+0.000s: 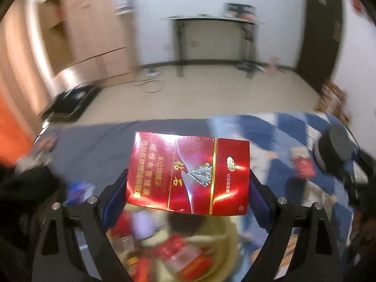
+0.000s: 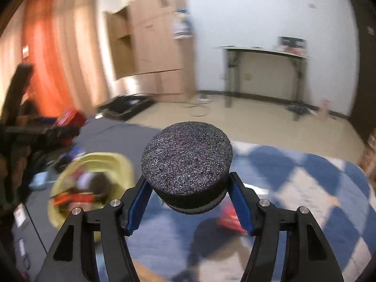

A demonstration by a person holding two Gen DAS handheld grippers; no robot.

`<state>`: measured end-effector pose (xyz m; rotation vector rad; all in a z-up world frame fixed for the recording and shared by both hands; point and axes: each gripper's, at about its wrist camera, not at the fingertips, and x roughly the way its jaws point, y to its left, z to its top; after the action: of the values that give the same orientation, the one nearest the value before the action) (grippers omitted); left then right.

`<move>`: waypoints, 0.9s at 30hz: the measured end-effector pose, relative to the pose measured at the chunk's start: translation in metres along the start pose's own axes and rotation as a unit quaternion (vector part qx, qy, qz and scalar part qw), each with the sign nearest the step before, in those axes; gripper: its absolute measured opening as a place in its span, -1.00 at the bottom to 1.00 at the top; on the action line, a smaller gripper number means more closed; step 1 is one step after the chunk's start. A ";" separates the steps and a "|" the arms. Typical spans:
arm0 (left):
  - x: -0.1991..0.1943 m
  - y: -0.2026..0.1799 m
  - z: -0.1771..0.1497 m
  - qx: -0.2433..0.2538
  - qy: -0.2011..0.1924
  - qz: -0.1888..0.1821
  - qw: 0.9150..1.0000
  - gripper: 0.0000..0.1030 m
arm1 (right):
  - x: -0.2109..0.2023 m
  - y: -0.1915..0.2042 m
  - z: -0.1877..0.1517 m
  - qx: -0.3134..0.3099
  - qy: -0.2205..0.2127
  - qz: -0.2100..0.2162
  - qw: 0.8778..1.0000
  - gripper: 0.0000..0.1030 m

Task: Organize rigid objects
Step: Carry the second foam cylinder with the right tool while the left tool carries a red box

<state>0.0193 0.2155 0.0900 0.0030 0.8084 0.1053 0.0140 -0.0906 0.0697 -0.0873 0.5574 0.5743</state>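
Progress partial, I judge: both tongs loaded, nothing placed yet. Left gripper [image 1: 188, 183] clamped on red cigarette pack [image 1: 189, 175], held above yellow basin [image 1: 231, 231]. Right gripper [image 2: 188, 196] clamped on dark foam puck [image 2: 186, 164], over blue-white checkered cloth [image 2: 305, 188]. Yellow basin already holds several items, all blurred; I cannot name them. Red item on cloth below right gripper also smeared, apparently still loose.

The left gripper [image 1: 188, 188] tilts downward above the yellow basin [image 1: 225, 230], its blue-padded fingers [image 1: 117, 195] clamped on a red cigarette pack [image 1: 188, 174]. The right gripper [image 2: 188, 197], beside that basin, grips a dark foam disc [image 2: 186, 164] between its pads.
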 end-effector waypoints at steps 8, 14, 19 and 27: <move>0.037 0.098 -0.062 -0.112 0.059 0.033 0.991 0.76 | 0.064 0.116 -0.023 -0.064 0.081 0.092 0.990 0.25; 0.075 0.097 -0.065 -0.138 0.076 -0.013 0.987 0.76 | 0.118 0.144 -0.048 -0.080 0.131 0.101 0.983 0.25; 0.117 0.085 -0.062 -0.129 0.122 -0.007 0.984 0.76 | 0.149 0.156 -0.051 -0.075 0.142 0.106 0.981 0.25; 0.116 0.083 -0.061 -0.152 0.112 -0.019 0.982 0.85 | 0.151 0.179 -0.059 -0.086 0.132 0.106 0.982 0.34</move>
<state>0.0472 0.3065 -0.0318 -0.3177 1.0110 0.1956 -0.0053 0.1203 -0.0459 -0.2745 0.7801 0.8249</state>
